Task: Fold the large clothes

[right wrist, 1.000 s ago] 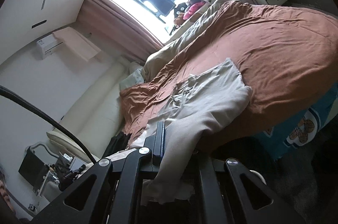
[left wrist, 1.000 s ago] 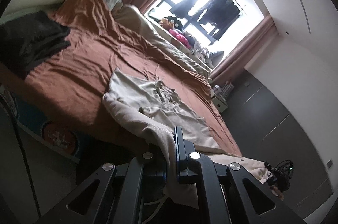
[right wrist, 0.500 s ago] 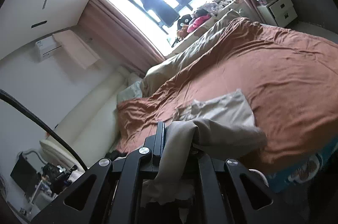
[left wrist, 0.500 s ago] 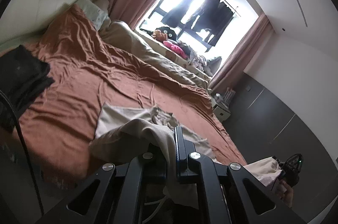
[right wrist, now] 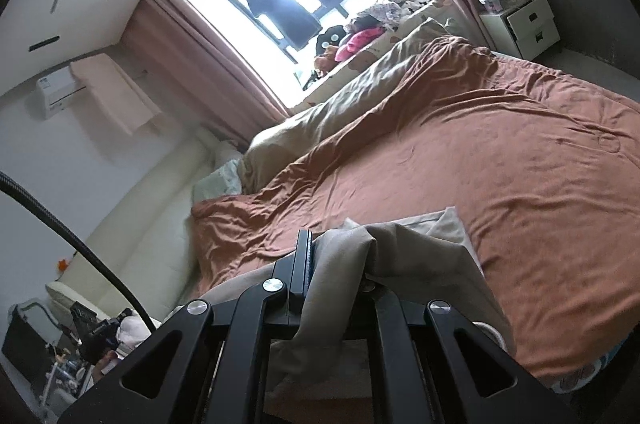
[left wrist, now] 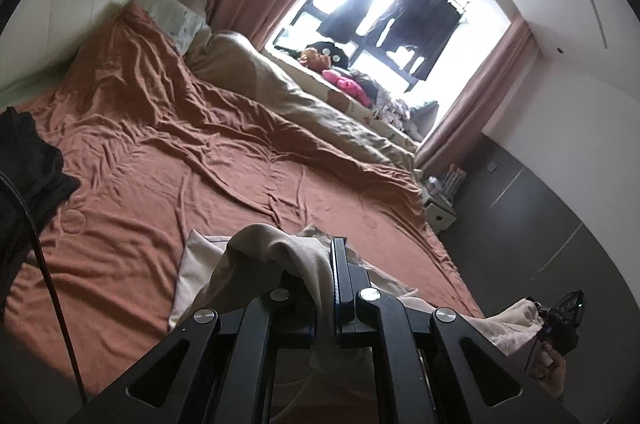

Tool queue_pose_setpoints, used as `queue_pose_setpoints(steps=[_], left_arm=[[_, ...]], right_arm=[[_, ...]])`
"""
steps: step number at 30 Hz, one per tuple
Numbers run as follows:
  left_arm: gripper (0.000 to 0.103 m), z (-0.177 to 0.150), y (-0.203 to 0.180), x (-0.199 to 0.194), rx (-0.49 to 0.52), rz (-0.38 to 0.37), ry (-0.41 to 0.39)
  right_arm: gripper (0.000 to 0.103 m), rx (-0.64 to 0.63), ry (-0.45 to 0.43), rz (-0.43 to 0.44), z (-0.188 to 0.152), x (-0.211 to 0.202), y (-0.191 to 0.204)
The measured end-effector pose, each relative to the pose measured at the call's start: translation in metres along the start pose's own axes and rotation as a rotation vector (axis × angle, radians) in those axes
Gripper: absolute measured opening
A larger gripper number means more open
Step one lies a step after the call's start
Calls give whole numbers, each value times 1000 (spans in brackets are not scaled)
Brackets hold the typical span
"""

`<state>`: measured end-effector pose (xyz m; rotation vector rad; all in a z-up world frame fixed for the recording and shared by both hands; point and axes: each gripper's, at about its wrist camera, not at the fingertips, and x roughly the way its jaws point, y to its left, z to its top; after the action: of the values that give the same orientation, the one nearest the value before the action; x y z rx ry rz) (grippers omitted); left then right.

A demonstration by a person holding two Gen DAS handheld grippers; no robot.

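Observation:
A large beige garment (left wrist: pixel 276 248) lies at the near edge of a bed with a rust-brown cover (left wrist: pixel 200 152). My left gripper (left wrist: pixel 328 256) is shut on one end of it, and the cloth drapes over the left finger. My right gripper (right wrist: pixel 316 256) is shut on the other end of the beige garment (right wrist: pixel 404 244), which bunches over its right finger. In the left wrist view the right gripper (left wrist: pixel 560 316) shows at the far right with cloth in it. The left gripper (right wrist: pixel 96 332) appears at the lower left of the right wrist view.
Dark folded clothes (left wrist: pixel 28 160) lie on the bed's left part. A beige duvet (left wrist: pixel 304 100) and toys line the window side. A white nightstand (right wrist: pixel 520 24) stands by the curtain. A black cable (right wrist: pixel 72 244) crosses the left.
Both grippers have risen and moved over the bed with the garment. Its held edge has been carried onto the rest of it, so less cloth lies spread on the cover.

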<state>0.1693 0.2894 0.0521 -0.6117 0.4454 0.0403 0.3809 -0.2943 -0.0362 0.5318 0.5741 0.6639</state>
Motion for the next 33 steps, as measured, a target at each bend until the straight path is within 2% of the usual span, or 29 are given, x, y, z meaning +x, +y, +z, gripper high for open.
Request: queue_pose_setpoints(steps=[13,22,27,28,29,30,31,32,33], left_arm=[[6,13,58,111,-76,52,121],[6,-1,92,195,-141,123,241],[9,-10,109,223,-177,160,292],[17,-12,112,226,-191,153,295],[27,-13,115,227,-211,141,294],[45,-13,118,227,-230,129,288],[64,-13,119,224,-247,116,275],[76,-12,117,222,-252,112,268],[80,-11,114,220,-252,114,262]], right_arm=[[3,50,76,-92,14,96,-11],[4,175,173,-197,4,158,-32],[6,159,190,-251,2,177,-26],[11,155,183,-247,2,177,-24],[31,156,170,-242,3,176,-21],[52,162,156,-235,4,174,-20],[97,172,146,-217,4,173,-20],[103,181,123,-200,5,169,-18],[103,184,113,-189,6,166,-16]])
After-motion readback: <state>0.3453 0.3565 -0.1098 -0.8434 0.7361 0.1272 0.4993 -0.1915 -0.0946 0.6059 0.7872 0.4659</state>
